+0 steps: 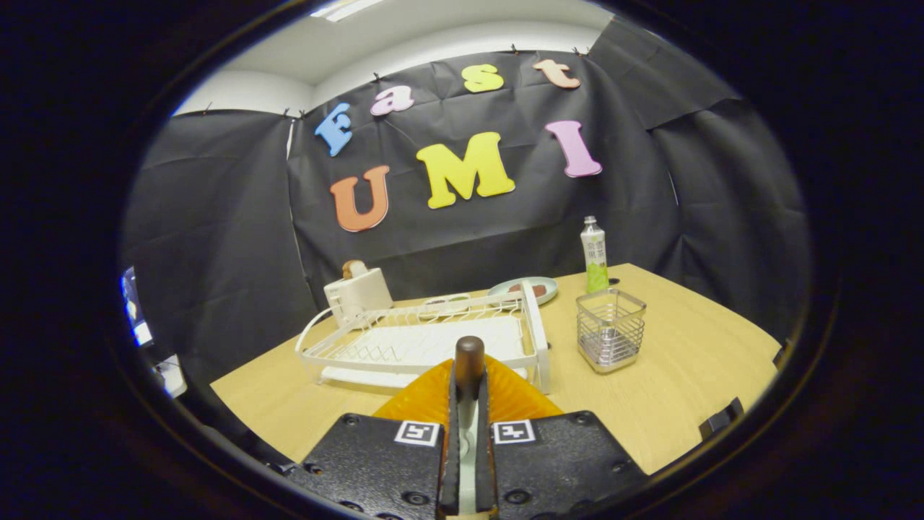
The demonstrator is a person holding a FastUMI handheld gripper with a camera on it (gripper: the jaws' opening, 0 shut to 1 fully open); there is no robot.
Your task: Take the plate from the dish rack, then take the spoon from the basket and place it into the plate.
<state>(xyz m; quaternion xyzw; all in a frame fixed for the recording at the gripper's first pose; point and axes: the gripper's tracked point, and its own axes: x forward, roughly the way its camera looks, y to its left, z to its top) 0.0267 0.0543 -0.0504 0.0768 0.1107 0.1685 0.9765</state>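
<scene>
A pale wooden bench point(686, 361) stands in a booth hung with black cloth. On it, beyond the claw point(468, 404), sits a white wire dish rack point(426, 339), its slots bare. To the right of the rack stands a square wire basket point(611, 328), well apart from the fingers. Behind the basket a green-labelled bottle point(594, 254) stands upright, and beside it, behind the rack's far corner, lies a pale blue dish point(525, 289) with something brownish on it. A white toaster point(358, 292) with a slice of bread poking out stands behind the rack's left end.

The claw is nearly closed, its two black fingers point(449, 433) pressing on the spoon point(469, 361), whose dark brown handle stands up between them with its rounded end topmost. Just below and ahead of the fingers lies an orange plate point(426, 397), on the bench in front of the rack.
</scene>
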